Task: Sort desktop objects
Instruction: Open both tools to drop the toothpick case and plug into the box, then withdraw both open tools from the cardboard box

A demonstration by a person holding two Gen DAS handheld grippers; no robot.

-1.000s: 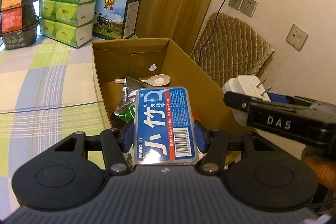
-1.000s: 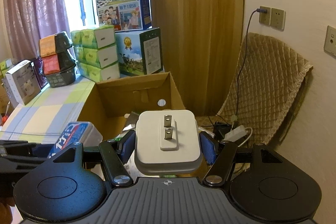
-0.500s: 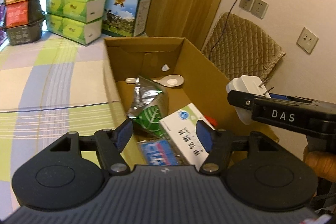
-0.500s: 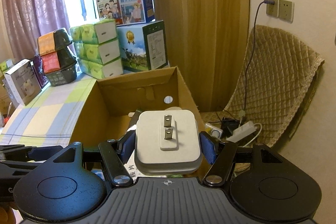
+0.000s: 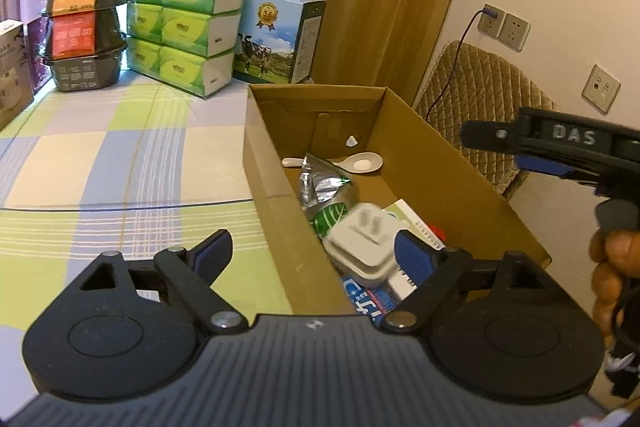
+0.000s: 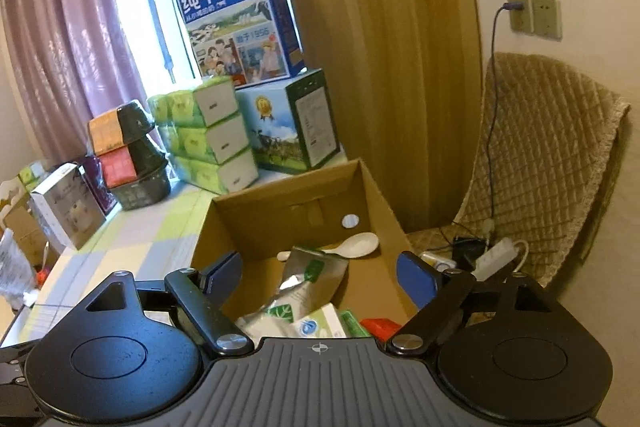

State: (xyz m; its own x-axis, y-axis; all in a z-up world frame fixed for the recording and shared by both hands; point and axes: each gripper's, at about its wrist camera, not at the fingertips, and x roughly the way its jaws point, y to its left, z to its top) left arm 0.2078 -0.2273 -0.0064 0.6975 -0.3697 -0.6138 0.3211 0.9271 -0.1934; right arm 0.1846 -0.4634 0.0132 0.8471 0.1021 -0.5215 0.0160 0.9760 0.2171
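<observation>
Hand-held grippers (image 5: 312, 249) (image 6: 318, 273) agape above carton (image 5: 440, 175) (both empty).

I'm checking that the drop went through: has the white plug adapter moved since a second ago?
Yes. It has left the right gripper, whose jaws now stand open and empty, and is down in the cardboard box, the white plug adapter over the other items near its front end.

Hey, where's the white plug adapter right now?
In the left wrist view the white plug adapter is inside the cardboard box, near end, prongs up, on the blue floss pack beside the green foil pouch.
</observation>
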